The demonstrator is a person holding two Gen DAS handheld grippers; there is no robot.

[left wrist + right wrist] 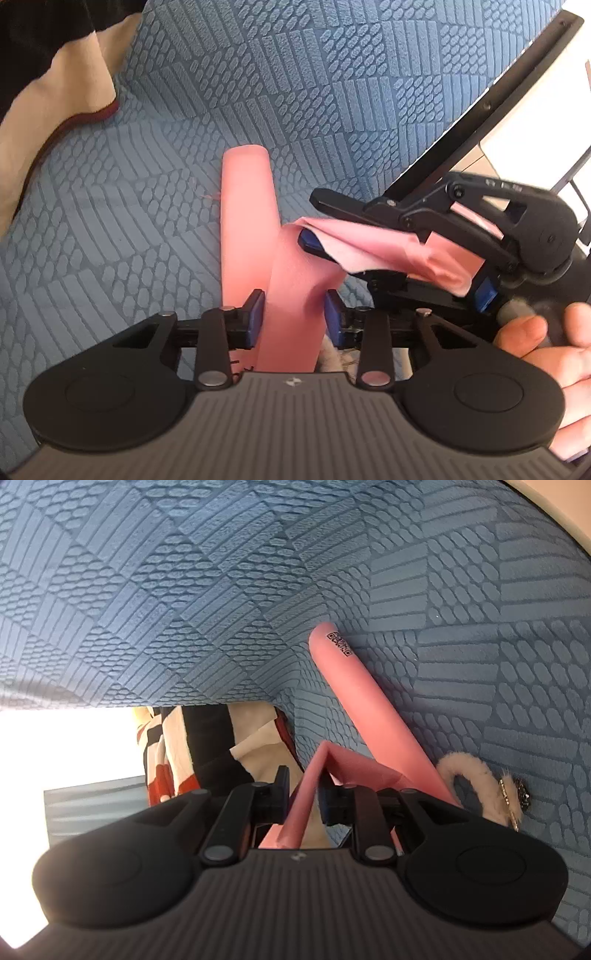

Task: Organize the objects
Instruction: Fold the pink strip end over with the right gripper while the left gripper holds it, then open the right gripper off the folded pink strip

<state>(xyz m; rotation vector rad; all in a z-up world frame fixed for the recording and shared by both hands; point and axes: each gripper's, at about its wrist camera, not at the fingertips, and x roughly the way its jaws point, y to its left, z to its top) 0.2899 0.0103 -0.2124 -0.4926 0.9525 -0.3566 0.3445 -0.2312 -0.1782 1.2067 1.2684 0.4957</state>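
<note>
A long pink ribbon [245, 221] lies on the blue patterned cloth [221, 74], its rounded far end pointing away. My left gripper [294, 317] has its jaws around a strip of the ribbon near its fingertips. My right gripper [317, 225] comes in from the right and is shut on a folded pink end of the ribbon. In the right wrist view the ribbon [354, 694] runs up to an end with a printed code, and my right gripper [303, 790] pinches a folded pink strip.
A fluffy cream hair band [476, 775] with a sparkly charm lies at the right. A cream, black and red fabric [55, 81] lies at the far left and shows in the right wrist view [207, 746]. A black frame edge [491, 99] runs at the right.
</note>
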